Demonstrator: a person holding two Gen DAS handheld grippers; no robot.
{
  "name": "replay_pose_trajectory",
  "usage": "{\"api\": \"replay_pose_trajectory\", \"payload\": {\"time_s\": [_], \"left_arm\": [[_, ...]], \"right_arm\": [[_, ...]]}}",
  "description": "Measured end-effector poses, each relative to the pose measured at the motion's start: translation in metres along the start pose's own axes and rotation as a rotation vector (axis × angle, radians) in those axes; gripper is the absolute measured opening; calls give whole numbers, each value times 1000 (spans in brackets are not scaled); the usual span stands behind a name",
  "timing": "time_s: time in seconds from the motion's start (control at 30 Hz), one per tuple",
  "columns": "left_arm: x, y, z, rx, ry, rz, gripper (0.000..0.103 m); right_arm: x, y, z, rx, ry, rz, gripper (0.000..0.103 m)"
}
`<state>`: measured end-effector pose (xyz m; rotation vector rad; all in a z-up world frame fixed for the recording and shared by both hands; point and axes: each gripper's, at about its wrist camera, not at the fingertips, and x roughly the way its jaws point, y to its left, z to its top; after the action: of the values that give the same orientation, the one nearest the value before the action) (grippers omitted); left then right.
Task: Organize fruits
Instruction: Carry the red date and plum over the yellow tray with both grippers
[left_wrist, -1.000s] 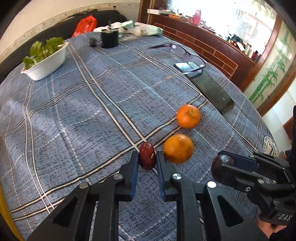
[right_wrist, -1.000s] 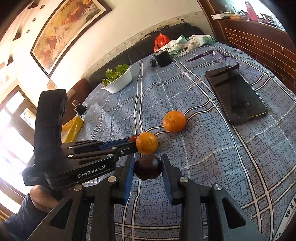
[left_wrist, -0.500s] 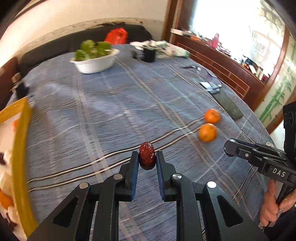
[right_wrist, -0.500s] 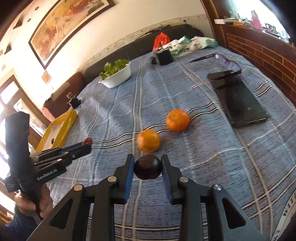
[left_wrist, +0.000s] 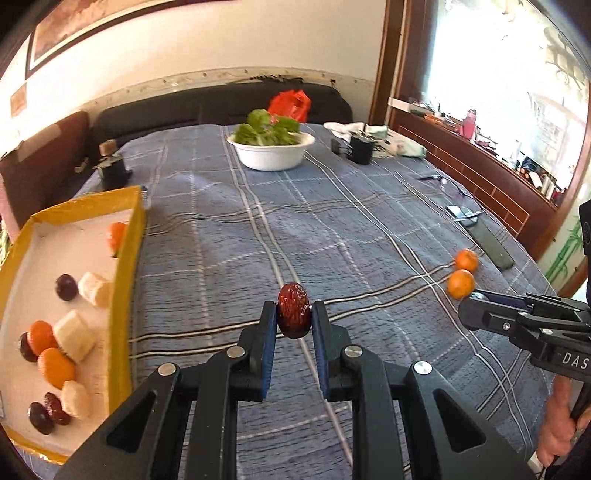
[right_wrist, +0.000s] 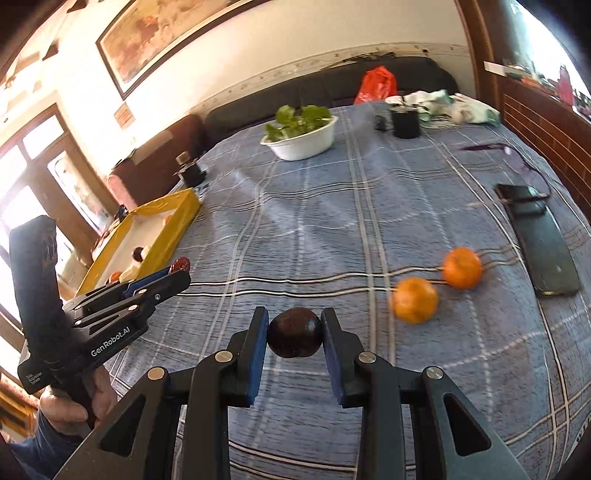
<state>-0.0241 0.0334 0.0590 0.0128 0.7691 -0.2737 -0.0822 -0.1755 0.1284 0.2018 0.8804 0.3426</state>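
Where the plaid tablecloth (left_wrist: 229, 236) reaches its left edge, a yellow-rimmed tray (left_wrist: 127, 273) holds oranges, dark plums, red dates and pale chunks. Right of it, lifted clear of the cloth, the left gripper (left_wrist: 294, 314) pinches a red date (left_wrist: 294, 309) between its pads. Further right, the right gripper (right_wrist: 294, 332) clamps a dark plum (right_wrist: 294, 333). Two oranges (right_wrist: 415, 300) lie loose beyond it, beside a black phone (right_wrist: 543, 251).

Two oranges (right_wrist: 415, 300) on cloth, one red date (left_wrist: 294, 310), one dark plum (right_wrist: 294, 333).
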Motion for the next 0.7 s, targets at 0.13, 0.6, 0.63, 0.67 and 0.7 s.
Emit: {"api": "replay_pose_trajectory", "payload": {"time_s": [0.13,0.6,0.63,0.67,0.7], "left_arm": [[-10,12,0,-15,-35,35,18],[-41,69,0,-122,-112,115,18],[-45,75,0,-134,-120,123,18],[-48,80,-1,-144,-125,128,18],[-52,89,-2,-159,-132,139,18]], "right_arm": [[5,15,5,-35,6,3,32],[29,75,20,-145,46,60,32],[32,80,21,-151,53,70,32],[35,87,22,-160,61,84,32],[38,93,23,-168,66,93,32]]}}
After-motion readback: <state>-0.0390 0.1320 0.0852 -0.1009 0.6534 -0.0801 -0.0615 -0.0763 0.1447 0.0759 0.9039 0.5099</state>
